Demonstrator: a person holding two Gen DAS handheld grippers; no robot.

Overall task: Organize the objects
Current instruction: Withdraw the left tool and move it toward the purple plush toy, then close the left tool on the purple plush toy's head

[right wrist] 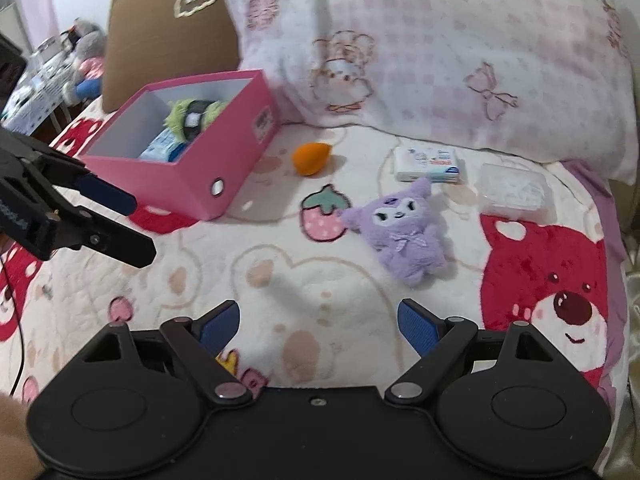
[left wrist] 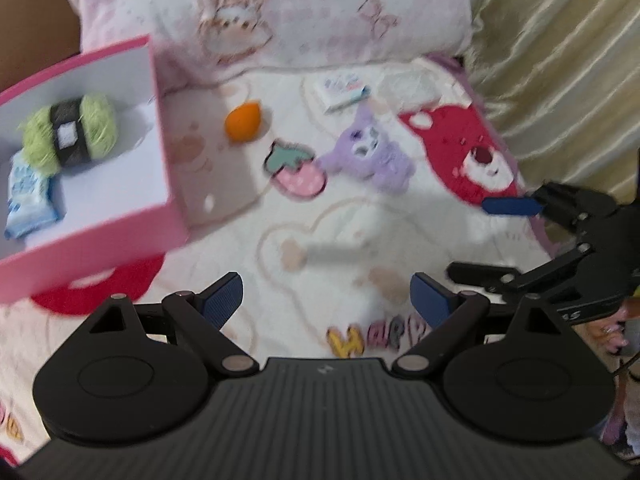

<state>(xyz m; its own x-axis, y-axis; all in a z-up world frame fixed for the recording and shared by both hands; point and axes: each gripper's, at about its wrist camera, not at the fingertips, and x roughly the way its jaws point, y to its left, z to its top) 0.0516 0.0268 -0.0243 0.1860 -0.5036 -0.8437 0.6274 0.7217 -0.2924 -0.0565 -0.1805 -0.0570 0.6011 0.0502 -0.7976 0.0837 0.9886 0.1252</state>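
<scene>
Both the left hand-held gripper and right hand-held gripper gape wide and empty; the soft purple plush toy could squash and slip from a shallow pinch on the bed.

A pink box holds green yarn and a blue packet. Right of the box lie an orange sponge and a purple plush toy.

Two matte black handheld grippers are showing, the left gripper and the right gripper. Each is carrying a ribbed black body, two round black discs, angular linkage arms joined by silver pivot pins, and textured blue pads. A thin black cable is trailing beside one.
</scene>
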